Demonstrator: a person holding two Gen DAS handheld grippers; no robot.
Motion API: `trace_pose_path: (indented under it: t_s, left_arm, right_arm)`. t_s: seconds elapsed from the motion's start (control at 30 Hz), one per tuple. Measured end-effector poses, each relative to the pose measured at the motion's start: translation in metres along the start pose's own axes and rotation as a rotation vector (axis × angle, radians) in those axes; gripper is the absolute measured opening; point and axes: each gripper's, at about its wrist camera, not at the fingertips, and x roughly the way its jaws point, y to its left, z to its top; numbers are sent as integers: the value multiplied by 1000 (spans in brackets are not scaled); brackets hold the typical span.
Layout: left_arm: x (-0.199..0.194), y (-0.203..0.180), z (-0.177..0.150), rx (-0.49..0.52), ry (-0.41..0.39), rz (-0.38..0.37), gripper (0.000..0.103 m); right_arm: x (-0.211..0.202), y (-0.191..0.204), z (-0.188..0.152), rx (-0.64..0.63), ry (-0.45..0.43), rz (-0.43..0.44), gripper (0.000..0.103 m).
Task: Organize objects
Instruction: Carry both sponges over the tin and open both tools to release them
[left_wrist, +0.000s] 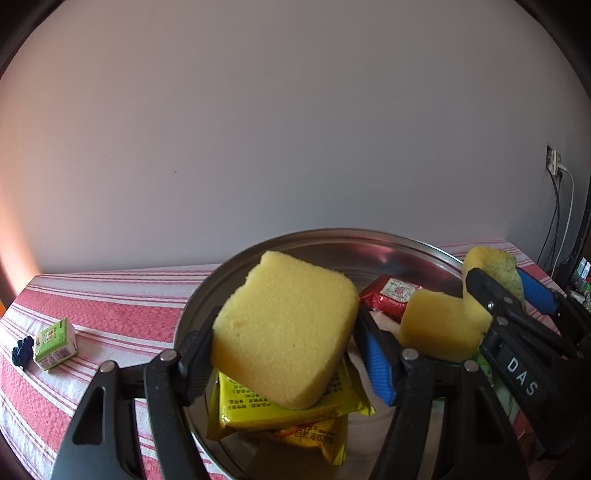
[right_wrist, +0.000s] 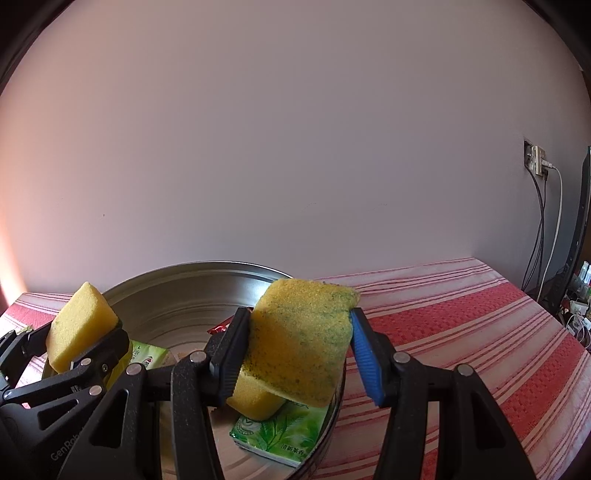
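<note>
Only left wrist view shows green carton (left_wrist: 55, 344) (beside black clip (left_wrist: 23, 351))

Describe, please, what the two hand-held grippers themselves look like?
Each hand-held gripper, left and right, is a matte black linkage frame with silver rivets. One finger has a black ribbed pad, the other a blue one. White letters "DAS" mark one housing, "GenRob" the other. No sleeves or cables show.
</note>
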Motion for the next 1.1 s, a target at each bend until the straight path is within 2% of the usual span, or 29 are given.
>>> trace_pose_path:
  t_s: [0.3, 0.57, 0.63, 0.67, 0.7, 0.77, 0.8, 0.87, 0.97, 1.1]
  left_arm:
    - [10, -3, -7, 38, 17, 34, 69]
    - [11, -6, -7, 49, 8, 31, 69]
    - [9, -3, -8, 44, -6, 18, 70]
    - [10, 0, -9, 30, -7, 5, 75]
    - [11, 5, -9, 7, 5, -13, 78]
    - [10, 23, -10, -74, 35, -58, 91]
    - [6, 28, -10, -100, 19, -90, 93]
    - [1, 32, -9, -117, -10, -80, 103]
    - [-11, 29, -9, -76, -52, -37, 103]
    - [-20, 16, -13, 13, -77, -21, 103]
  right_arm:
    - [0, 12, -2, -25, 27, 39, 56]
    - [-5, 24, -2, -42, 48, 73, 57]
    - [-6, 24, -2, -38, 56, 83, 58]
    - [-6, 25, -1, -28, 65, 98, 58]
    - [-4, 23, -1, -14, 78, 118, 59]
    - [5, 10, -1, 44, 107, 192, 62]
    - [3, 7, -1, 83, 105, 221, 69]
    - [2, -1, -1, 146, 104, 290, 73]
    - [0, -11, 1, 218, 110, 366, 77]
    - [-7, -6, 4, 278, 125, 510, 78]
